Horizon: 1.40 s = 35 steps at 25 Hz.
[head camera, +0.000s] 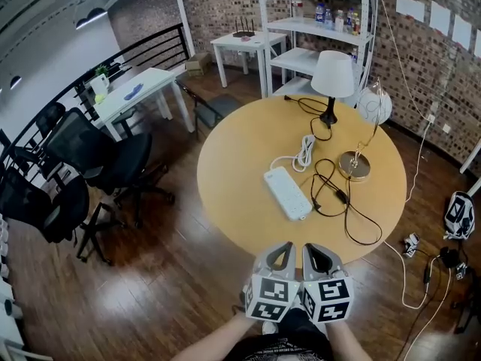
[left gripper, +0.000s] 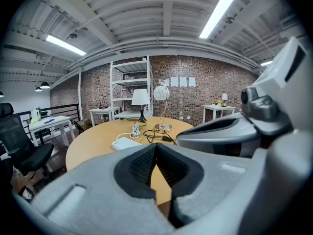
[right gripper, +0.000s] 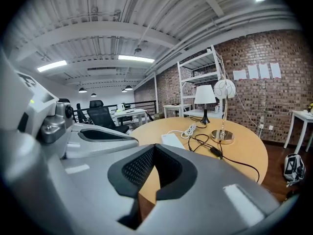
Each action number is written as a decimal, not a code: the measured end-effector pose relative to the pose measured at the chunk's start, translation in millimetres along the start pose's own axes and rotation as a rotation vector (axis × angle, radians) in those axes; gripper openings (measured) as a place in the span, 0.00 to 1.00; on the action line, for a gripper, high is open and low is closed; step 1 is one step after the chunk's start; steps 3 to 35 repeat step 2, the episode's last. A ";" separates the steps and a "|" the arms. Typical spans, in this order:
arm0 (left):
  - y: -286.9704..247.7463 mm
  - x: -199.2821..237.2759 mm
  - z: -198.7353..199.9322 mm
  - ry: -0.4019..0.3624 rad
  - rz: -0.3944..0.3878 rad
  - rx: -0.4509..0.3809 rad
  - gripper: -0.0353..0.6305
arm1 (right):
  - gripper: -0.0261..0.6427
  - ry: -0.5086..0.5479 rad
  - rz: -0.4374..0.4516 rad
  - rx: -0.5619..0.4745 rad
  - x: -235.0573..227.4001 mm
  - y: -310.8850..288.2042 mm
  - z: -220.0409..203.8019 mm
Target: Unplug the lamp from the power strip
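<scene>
A white power strip [head camera: 288, 192] lies near the middle of the round wooden table [head camera: 240, 164], also visible as the power strip [left gripper: 126, 143] and the power strip [right gripper: 173, 140]. Its white cord [head camera: 304, 153] is coiled behind it. Far back stands a black lamp with a white shade [head camera: 332, 76]. A gold lamp with a globe shade [head camera: 356, 164] stands right of the strip. Black cords [head camera: 336, 194] loop between the lamps and the strip's right side. Both grippers hover side by side off the table's near edge: left gripper [head camera: 283, 247] [left gripper: 155, 145] and right gripper [head camera: 315, 249] [right gripper: 154, 146], each shut on nothing.
Black office chairs [head camera: 98, 156] stand on the wooden floor at left. White tables [head camera: 139, 89] and a white shelf [head camera: 316, 28] stand at the back by the brick wall. A backpack [head camera: 458, 215] and loose cables [head camera: 421, 277] lie on the floor at right.
</scene>
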State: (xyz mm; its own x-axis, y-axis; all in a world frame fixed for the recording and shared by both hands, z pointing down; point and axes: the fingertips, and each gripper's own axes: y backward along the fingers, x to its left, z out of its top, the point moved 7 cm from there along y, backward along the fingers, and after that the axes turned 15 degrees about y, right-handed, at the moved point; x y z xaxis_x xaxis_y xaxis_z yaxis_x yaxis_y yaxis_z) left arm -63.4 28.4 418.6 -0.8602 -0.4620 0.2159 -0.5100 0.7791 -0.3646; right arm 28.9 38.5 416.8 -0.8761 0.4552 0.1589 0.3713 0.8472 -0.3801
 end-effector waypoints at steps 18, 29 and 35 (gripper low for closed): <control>4.9 -0.5 -1.0 -0.001 -0.006 -0.005 0.06 | 0.04 -0.001 -0.005 -0.002 3.4 4.2 0.1; 4.9 -0.5 -1.0 -0.001 -0.006 -0.005 0.06 | 0.04 -0.001 -0.005 -0.002 3.4 4.2 0.1; 4.9 -0.5 -1.0 -0.001 -0.006 -0.005 0.06 | 0.04 -0.001 -0.005 -0.002 3.4 4.2 0.1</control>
